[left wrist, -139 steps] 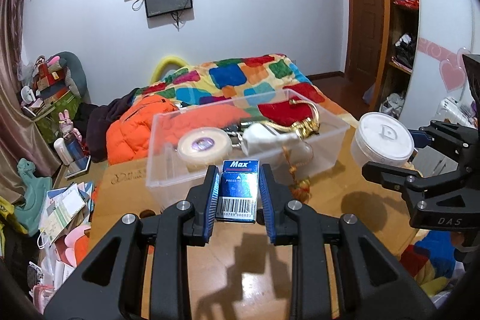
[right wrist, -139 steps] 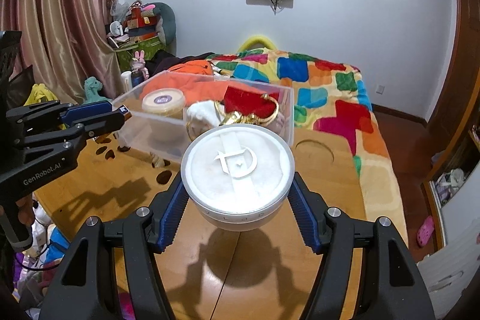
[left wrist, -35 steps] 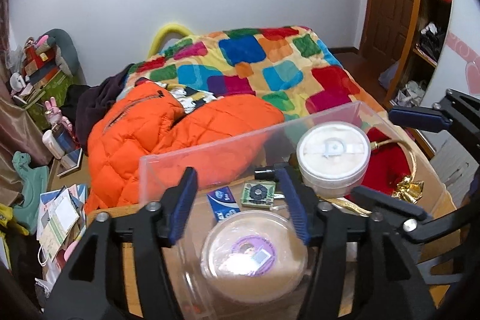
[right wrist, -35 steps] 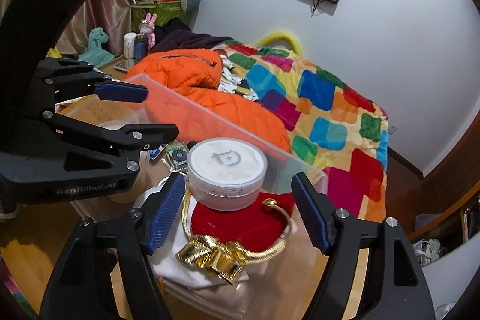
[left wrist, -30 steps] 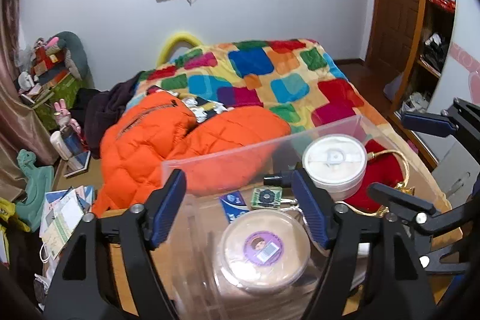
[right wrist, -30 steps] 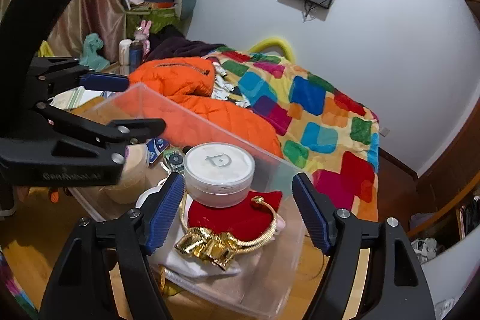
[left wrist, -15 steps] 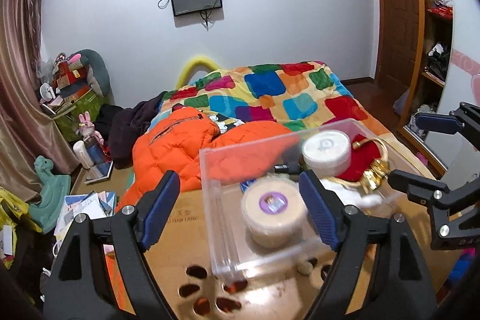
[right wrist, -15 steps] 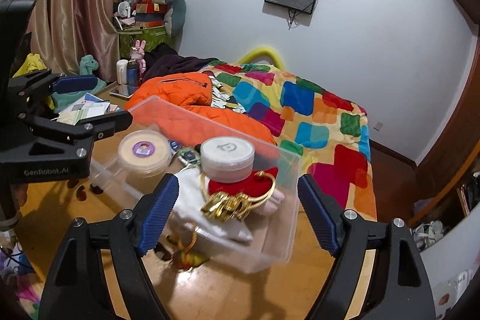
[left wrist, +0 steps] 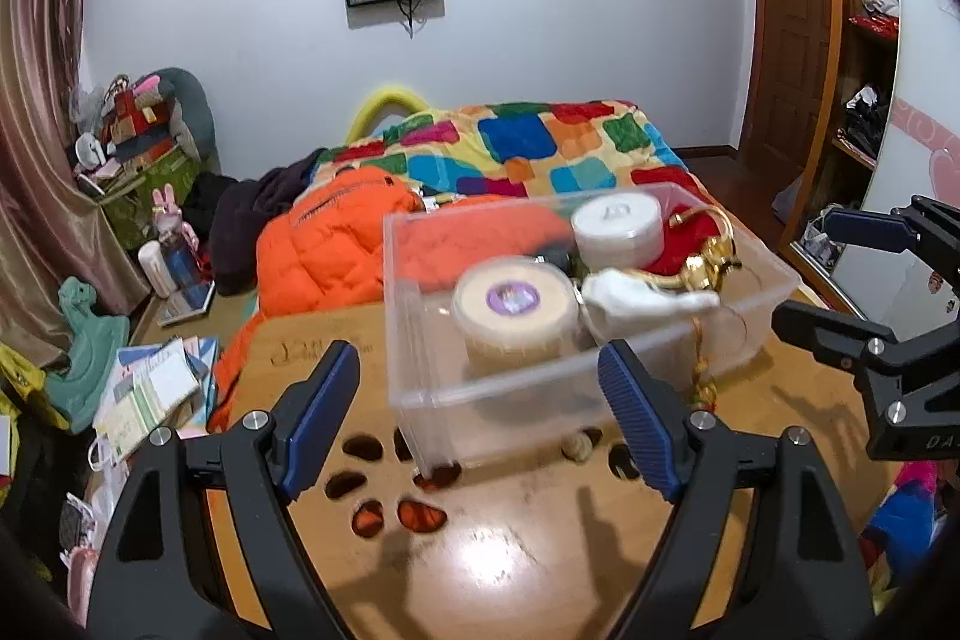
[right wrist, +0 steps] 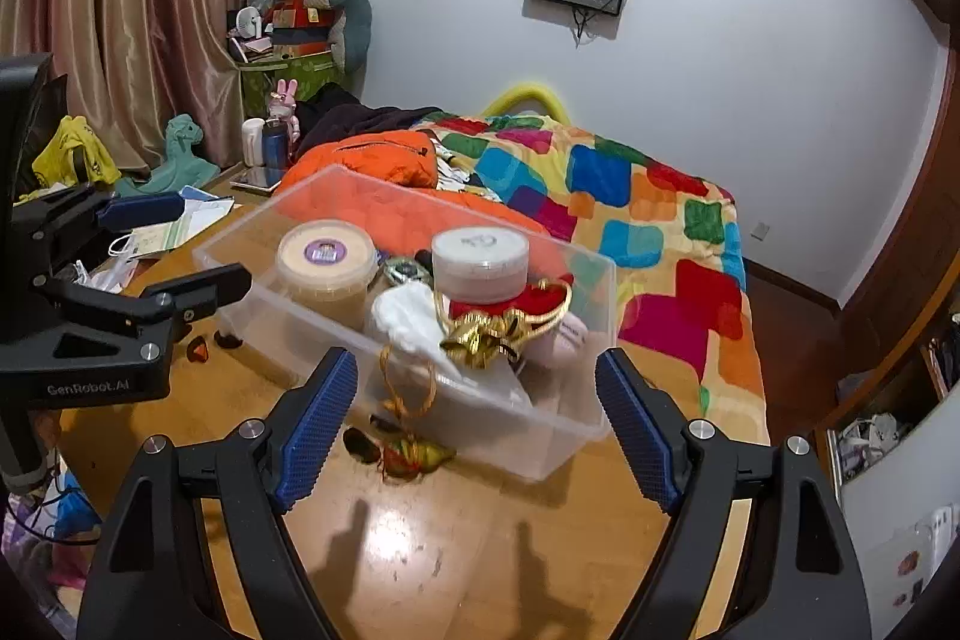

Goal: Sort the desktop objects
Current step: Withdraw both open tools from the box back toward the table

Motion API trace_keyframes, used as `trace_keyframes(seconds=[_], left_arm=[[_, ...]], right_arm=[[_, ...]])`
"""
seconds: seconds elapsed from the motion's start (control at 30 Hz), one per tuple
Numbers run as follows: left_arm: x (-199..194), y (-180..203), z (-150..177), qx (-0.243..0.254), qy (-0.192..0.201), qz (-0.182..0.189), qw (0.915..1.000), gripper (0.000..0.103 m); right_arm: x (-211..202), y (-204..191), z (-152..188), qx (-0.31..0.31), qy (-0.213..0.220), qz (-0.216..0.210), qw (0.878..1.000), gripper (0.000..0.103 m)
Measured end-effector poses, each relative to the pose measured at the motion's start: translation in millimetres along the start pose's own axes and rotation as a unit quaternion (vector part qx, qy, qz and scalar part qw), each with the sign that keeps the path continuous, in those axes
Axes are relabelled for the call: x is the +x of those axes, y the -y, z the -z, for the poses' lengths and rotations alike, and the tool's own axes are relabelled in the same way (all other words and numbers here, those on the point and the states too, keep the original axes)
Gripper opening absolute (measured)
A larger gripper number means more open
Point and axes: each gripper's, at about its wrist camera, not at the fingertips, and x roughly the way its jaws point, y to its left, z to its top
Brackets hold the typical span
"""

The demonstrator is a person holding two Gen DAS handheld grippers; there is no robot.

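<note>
A clear plastic bin [left wrist: 420, 376] [right wrist: 552, 436] stands on the wooden table [left wrist: 510, 550]. In it are a beige round tub with a purple label [left wrist: 513, 304] [right wrist: 327, 259], a white round jar [left wrist: 618, 229] [right wrist: 480, 259], a white cloth [left wrist: 636, 295] [right wrist: 408, 322] and a red and gold ornament [left wrist: 699, 256] [right wrist: 510, 316]. My left gripper [left wrist: 480, 418] is open and empty, in front of the bin. My right gripper [right wrist: 477, 424] is open and empty, near the bin's front wall.
A gold tassel [right wrist: 411, 451] hangs over the bin's wall onto the table. The table has cut-out holes [left wrist: 384, 505] by the bin. Beyond are a bed with a patchwork quilt [left wrist: 540, 148], an orange jacket [left wrist: 324, 244] and floor clutter at left [left wrist: 144, 388].
Both grippers let go of the blue box and the white jar in the bin, then pulled back and up. The bin now lies farther ahead of both.
</note>
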Motion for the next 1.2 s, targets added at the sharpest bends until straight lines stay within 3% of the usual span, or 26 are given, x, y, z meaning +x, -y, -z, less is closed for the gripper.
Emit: trace_keyframes(seconds=[0.07,0.5,0.53,0.6,0.73,0.9,1.2], left_arm=[[-0.2,1.7,6.7,-0.006,-0.005,0.001,1.0000,0.096],[17.3,18.7,36.3,-0.008,-0.042,0.014,0.9990,0.096],[19.6,19.0,38.1,-0.010,-0.046,0.019,0.9987,0.094],[24.8,21.1,40.1,-0.010,-0.055,0.023,0.9982,0.081],[37.0,24.5,41.7,-0.013,-0.075,0.034,0.9965,0.069],[50.5,23.5,42.9,-0.030,-0.101,0.058,0.9927,0.042],[63.1,27.3,40.3,-0.036,-0.127,0.081,0.9880,0.031]], right_arm=[[-0.3,0.4,5.8,0.004,-0.003,0.001,1.000,0.082],[11.3,-2.9,40.5,0.019,-0.028,-0.018,0.999,0.083],[13.3,-3.3,42.6,0.019,-0.031,-0.019,0.999,0.083],[17.1,-3.9,48.5,0.018,-0.038,-0.021,0.999,0.083],[28.3,-1.8,56.8,0.026,-0.051,-0.036,0.998,0.083],[40.3,-1.6,62.0,0.037,-0.064,-0.052,0.996,0.083],[55.6,-7.3,61.4,0.027,-0.081,-0.072,0.994,0.083]])
